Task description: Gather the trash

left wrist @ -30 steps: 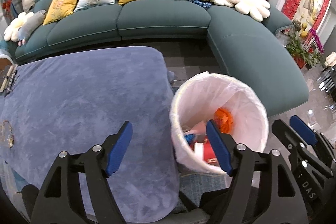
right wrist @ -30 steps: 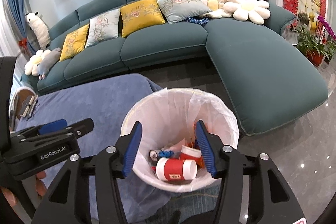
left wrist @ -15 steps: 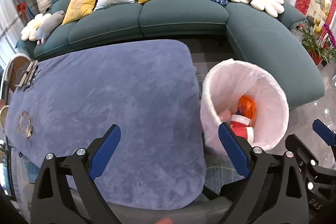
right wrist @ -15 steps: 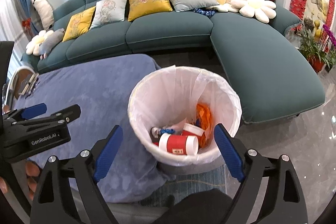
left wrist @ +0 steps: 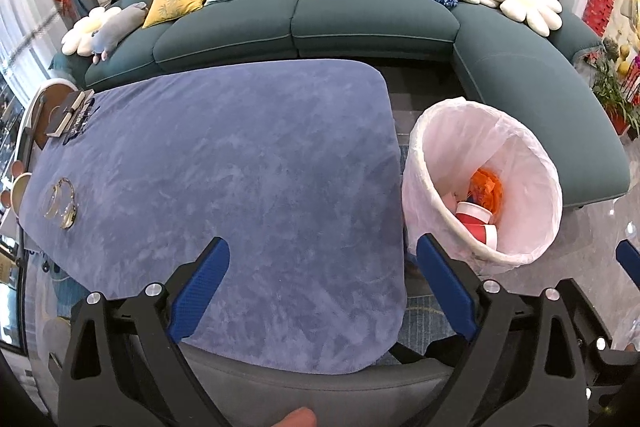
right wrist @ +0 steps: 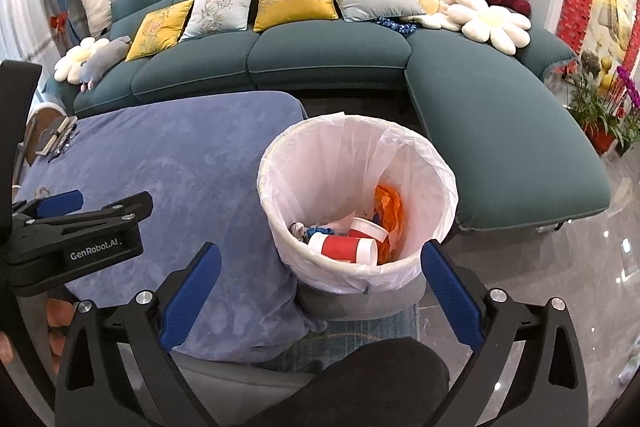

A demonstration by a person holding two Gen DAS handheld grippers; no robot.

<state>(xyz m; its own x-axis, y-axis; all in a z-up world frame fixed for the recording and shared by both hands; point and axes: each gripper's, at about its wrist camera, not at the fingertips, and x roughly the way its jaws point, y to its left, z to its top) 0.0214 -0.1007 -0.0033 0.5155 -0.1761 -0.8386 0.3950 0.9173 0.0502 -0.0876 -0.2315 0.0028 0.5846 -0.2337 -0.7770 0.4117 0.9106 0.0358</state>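
Both tools, left (left wrist: 322, 287) and right (right wrist: 320, 283), had let go; right was opening wider, nothing between. Red cups (right wrist: 346, 247) sat in the bin (right wrist: 400, 273) beside the table (left wrist: 224, 167); drop done, I'd guess.

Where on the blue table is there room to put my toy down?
Most of the blue cloth is bare: the whole middle, from the sofa side to the bin side. Only its far left end is taken, by books and glasses.
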